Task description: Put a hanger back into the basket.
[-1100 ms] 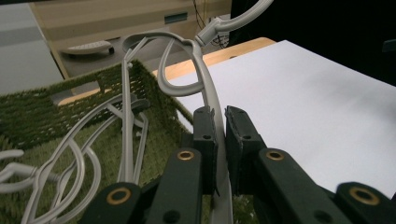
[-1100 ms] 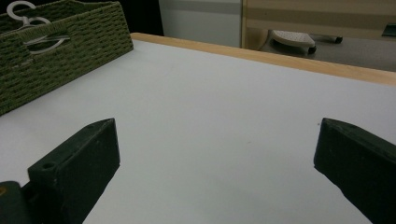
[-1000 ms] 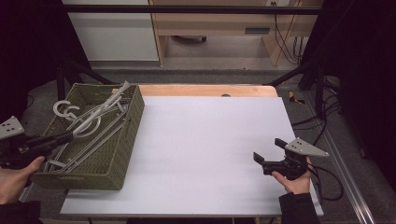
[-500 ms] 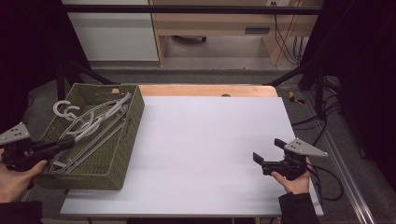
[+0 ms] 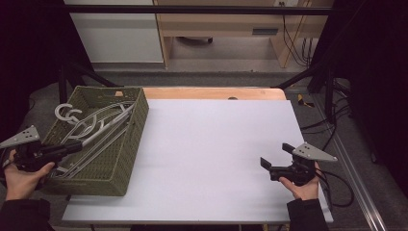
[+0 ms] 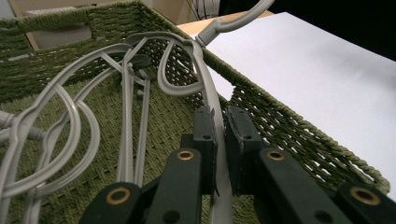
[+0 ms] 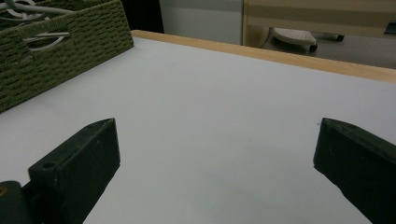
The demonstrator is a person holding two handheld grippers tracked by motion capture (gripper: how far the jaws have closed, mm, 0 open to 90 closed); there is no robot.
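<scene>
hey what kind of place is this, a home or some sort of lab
Probably a lab or recording setup, not a home: a plain white table ringed by dark curtains, loose cables on the floor, and a handheld left gripper clamping a hanger.

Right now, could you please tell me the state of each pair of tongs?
Left tongs: closed on a grey hanger in the green basket.
Right tongs: open, holding nothing, above the white table.

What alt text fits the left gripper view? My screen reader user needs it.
The left tool is shut on the arm of a grey hanger inside a green woven basket, with more grey hangers lying tangled to its left. A white table lies beyond the basket's wall.
</scene>
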